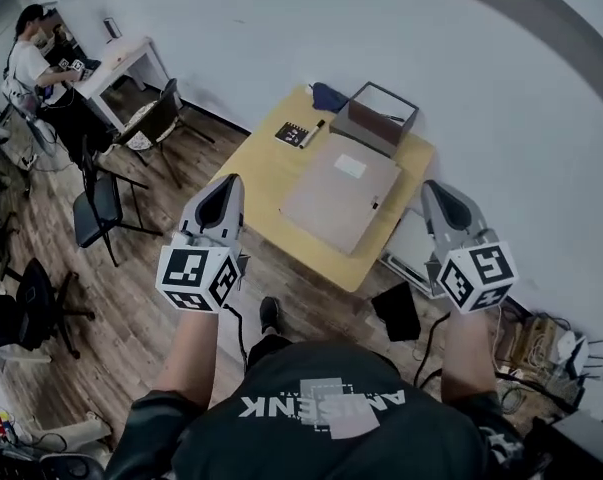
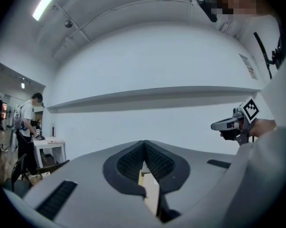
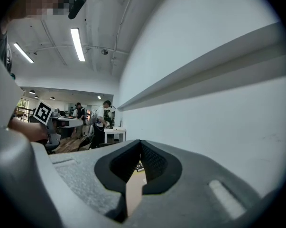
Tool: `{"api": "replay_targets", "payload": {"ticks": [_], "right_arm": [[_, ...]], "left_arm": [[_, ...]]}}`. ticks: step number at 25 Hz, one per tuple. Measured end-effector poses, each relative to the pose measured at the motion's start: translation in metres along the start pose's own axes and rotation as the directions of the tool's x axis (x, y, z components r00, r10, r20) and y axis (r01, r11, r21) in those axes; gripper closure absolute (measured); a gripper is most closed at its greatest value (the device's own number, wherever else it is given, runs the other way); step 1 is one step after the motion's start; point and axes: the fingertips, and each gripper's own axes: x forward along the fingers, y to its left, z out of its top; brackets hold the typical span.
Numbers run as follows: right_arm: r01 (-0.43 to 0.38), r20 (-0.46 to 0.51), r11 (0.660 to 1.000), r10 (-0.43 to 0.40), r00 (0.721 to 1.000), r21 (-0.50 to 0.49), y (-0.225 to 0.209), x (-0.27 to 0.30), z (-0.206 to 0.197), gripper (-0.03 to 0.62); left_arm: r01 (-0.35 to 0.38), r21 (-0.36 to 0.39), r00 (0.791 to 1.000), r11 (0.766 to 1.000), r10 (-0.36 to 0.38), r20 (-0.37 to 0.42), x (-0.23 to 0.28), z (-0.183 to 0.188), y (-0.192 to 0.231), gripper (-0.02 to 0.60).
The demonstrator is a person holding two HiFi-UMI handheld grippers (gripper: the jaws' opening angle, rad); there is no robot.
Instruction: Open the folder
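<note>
Left gripper [image 1: 228,186] hovers — grey folder [image 1: 339,193] lies closed.

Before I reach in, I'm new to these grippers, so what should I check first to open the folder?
1. Folder lies closed and flat on the table: ok.
2. Nothing lies on the folder's cover: ok.
3. Left gripper and right gripper empty: ok.
4. Jaws apart for a grasp: not ok, both shut.
5. Opening edge identified: cannot tell.
6. Box clear of the folder's far edge: cannot tell.
</note>
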Motion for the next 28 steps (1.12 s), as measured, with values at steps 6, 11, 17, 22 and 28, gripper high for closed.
{"api": "replay_targets", "payload": {"ticks": [6,11,17,22,28], "right_arm": [[0.157,-0.007,0.987,-0.156,0.988,0.041,0.0,0.03,0.008,0.589],[0.236,-0.001,0.97,-0.236,0.972,0.064,0.003,0.053,0.014,0.589],[0.334,-0.016,0.94,-0.333,0.943,0.069,0.011,0.062,0.016,0.589],[0.406,-0.016,0.912,-0.406,0.914,0.061,0.019,0.07,0.02,0.589],[0.464,-0.026,0.884,-0.463,0.886,0.056,0.029,0.075,0.024,0.589]], "left_arm": [[0.14,0.042,0.99,0.989,-0.141,-0.001,0.049,0.001,0.037,0.578],[0.221,0.013,0.975,0.975,-0.222,0.024,0.078,0.002,0.061,0.578],[0.292,-0.025,0.956,0.956,-0.292,0.017,0.109,0.0,0.085,0.578],[0.37,-0.02,0.929,0.929,-0.369,0.028,0.126,-0.002,0.094,0.578],[0.418,-0.024,0.908,0.908,-0.417,0.019,0.14,-0.006,0.102,0.578]]}}
